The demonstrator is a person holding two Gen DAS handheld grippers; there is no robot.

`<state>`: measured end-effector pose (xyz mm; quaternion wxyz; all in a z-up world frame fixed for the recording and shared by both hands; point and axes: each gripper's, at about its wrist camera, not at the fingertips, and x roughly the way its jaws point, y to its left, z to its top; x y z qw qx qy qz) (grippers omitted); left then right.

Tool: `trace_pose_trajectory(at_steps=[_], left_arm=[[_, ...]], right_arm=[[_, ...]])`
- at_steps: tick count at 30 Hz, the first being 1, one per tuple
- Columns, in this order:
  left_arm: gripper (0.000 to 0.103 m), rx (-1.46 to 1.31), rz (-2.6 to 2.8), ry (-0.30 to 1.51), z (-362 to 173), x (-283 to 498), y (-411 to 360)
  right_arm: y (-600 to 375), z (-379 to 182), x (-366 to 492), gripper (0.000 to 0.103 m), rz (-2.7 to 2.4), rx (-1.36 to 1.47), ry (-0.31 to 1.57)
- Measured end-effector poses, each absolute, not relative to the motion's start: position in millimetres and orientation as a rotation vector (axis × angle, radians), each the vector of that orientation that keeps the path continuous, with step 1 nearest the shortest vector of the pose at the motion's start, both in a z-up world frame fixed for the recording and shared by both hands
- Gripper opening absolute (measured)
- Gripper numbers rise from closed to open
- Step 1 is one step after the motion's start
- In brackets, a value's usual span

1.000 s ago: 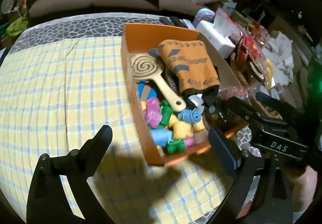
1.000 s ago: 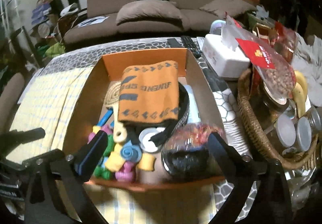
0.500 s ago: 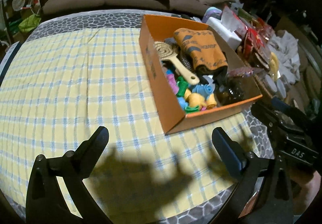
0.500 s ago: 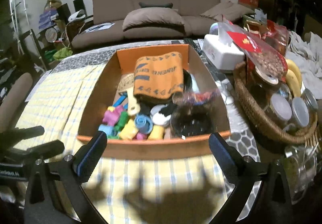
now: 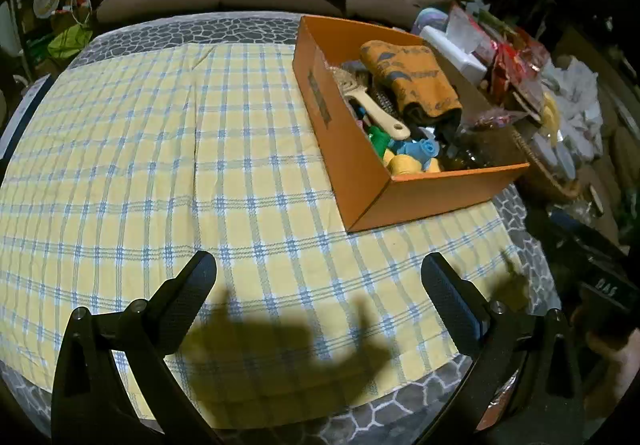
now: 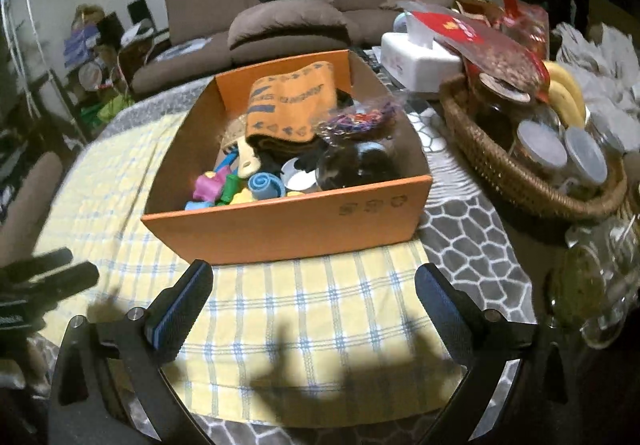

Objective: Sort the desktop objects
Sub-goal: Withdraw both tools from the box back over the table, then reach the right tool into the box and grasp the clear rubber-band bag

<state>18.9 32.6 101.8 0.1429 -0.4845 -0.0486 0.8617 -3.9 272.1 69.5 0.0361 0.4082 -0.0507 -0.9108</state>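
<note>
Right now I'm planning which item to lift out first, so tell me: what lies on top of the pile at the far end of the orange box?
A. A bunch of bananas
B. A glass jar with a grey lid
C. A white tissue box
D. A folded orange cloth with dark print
D: the folded orange cloth lies on top of the pile at the far end of the orange box; bananas, tissue box and lidded jars all sit outside it, to its right.

The orange towel [image 6: 291,103] covers half the box's [image 6: 280,223] stuff, and the glass jars [image 6: 600,277] at right are just blur.
</note>
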Motion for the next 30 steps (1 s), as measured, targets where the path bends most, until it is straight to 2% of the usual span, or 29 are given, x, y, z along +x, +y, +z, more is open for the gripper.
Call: trace_pose_trajectory(at_steps=[10,14,30], left_arm=[[0.103,-1.462,2.472,-0.137,75,16,32],[0.103,-1.425,2.471,-0.144,85,11,35],[0.103,-1.259,2.481,-0.054,138,-37,87]], right_arm=[[276,57,-15,0.102,-2.775,1.271,-0.170],[283,72,-27,0.101,-2.797,1.209,-0.245],[295,79,-94,0.100,-2.848,1.202,-0.128]])
